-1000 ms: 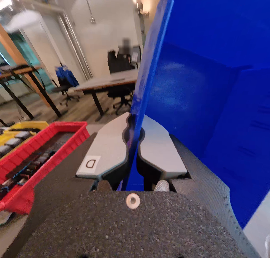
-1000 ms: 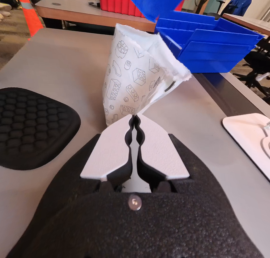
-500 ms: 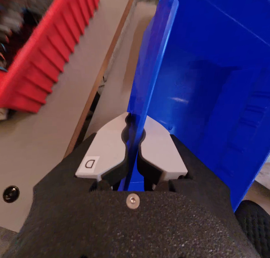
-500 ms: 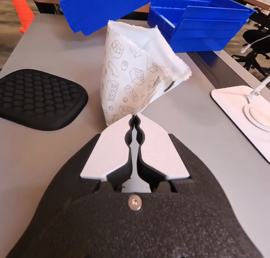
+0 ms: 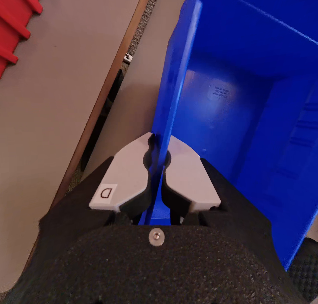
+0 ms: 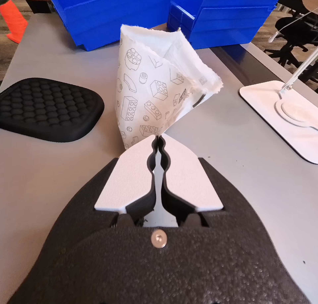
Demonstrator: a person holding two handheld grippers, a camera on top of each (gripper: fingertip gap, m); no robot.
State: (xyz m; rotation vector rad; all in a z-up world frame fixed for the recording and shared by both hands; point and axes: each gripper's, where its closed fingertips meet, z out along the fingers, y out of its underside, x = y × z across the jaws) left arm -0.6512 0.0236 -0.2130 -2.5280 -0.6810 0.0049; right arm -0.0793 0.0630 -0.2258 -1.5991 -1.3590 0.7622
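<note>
My left gripper (image 5: 157,139) is shut on the side wall of a blue plastic bin (image 5: 240,106), which it holds over the grey table; the bin's inside looks empty. The same bin (image 6: 110,11) shows in the right wrist view, low over the far part of the table. My right gripper (image 6: 158,137) is shut on the bottom corner of a white paper bag (image 6: 151,89) printed with brick drawings. The bag stands up with its torn top open, just in front of the bin.
A second blue bin (image 6: 223,15) sits at the far right of the table (image 6: 223,149). A black honeycomb pad (image 6: 44,109) lies at the left. A white lamp base (image 6: 284,116) lies at the right. A red bin (image 5: 12,29) sits on another table at the left.
The left gripper has tipped downward and carried the blue bin down toward the table behind the bag. The right gripper has kept its hold on the bag.
</note>
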